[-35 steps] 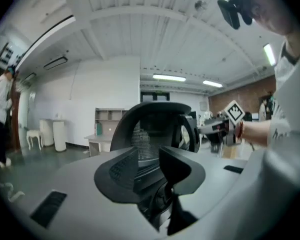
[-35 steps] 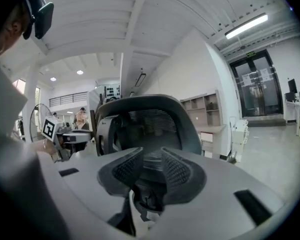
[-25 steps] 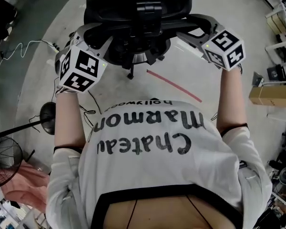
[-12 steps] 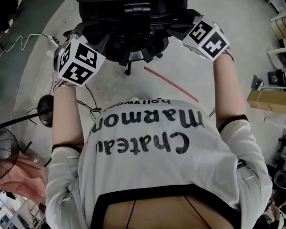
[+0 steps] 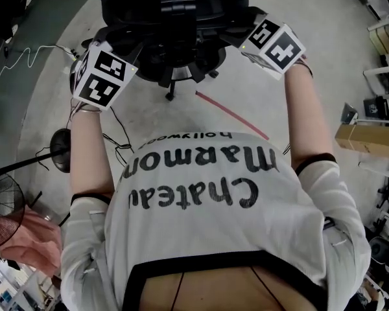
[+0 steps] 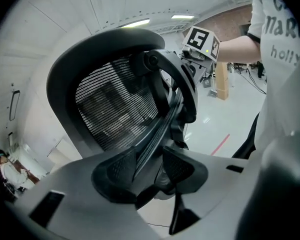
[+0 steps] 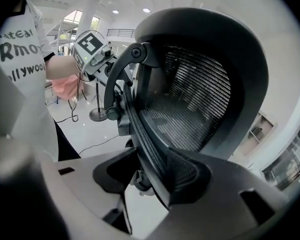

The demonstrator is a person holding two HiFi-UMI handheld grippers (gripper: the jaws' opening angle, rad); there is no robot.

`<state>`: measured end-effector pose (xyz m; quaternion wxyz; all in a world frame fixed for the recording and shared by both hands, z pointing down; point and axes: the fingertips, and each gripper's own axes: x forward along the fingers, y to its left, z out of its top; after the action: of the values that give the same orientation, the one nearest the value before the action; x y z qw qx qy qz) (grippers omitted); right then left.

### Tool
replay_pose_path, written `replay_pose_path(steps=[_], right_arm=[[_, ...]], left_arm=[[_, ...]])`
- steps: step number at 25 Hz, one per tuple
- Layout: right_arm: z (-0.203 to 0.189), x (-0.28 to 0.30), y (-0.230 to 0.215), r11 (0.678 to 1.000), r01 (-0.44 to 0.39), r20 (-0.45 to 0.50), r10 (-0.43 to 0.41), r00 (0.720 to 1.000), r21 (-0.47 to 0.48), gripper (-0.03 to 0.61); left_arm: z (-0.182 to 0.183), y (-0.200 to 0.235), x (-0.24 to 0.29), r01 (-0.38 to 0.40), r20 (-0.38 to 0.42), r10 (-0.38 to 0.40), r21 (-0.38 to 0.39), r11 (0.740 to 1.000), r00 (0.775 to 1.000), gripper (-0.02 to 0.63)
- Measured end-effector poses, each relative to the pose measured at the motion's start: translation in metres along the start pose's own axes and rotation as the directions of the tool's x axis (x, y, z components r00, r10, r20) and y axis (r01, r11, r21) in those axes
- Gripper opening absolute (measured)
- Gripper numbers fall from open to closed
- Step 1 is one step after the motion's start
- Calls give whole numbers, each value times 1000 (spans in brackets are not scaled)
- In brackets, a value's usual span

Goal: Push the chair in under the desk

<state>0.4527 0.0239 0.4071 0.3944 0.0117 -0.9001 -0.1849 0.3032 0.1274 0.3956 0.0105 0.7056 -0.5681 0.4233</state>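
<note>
Chair [image 5: 175,5] on floor [image 5: 246,102] ahead, backrest toward me; tabletop unseen. Left tool [image 6: 150,156], just eased wider, and right tool [image 7: 152,176], just narrowed, clamp opposite backrest edges: I get even push.

You stand on a pale, glossy floor [image 5: 337,57], and the chair [image 5: 175,11] rests on it just beside a red stripe [image 5: 232,114]. To your left lie a thin white cable [image 5: 52,47] and a stand's round black base [image 5: 60,149] (its pole runs off leftward).
</note>
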Motion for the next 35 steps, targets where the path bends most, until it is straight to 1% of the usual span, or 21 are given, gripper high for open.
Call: replay_pose_path(steps=[3,8,14,17,22,25,29,32,35], right_arm=[[-2,0,1,1000,2,4,-2,1000,1,201],[-5,8,-2,1000,19,14,-19,1000,-7,202],[-11,17,-8,1000,11,4,-11,1000,18,204],[-13,20,-10,999,34,0,-34,999,33,206],[-19,28,-16,995,77,-12,-76,997,62,210],[-8,37,-29,994,87,-16,-87,996,69,210],[14,63,-68,992,96,-26,-94,995,86,207],[14,78,-96,991,94,-34,-91,995,92,205],[10,85,-120,993,88,-27,-86,996,83,206]], left_arm=[[0,-1,1,-12,1,12,-22,1000,1000,170],[-4,1,10,-22,-13,22,-35,999,1000,170],[-7,2,18,-2,14,3,-26,1000,1000,170],[-7,4,24,-4,12,4,-18,1000,1000,173],[-9,9,38,-17,31,18,-16,1000,999,176],[-10,30,45,-21,25,22,-23,1000,999,175],[-8,82,72,-28,19,28,-10,1000,999,173],[-2,104,96,-35,29,35,-11,999,999,173],[8,115,112,-49,34,49,-12,999,998,172]])
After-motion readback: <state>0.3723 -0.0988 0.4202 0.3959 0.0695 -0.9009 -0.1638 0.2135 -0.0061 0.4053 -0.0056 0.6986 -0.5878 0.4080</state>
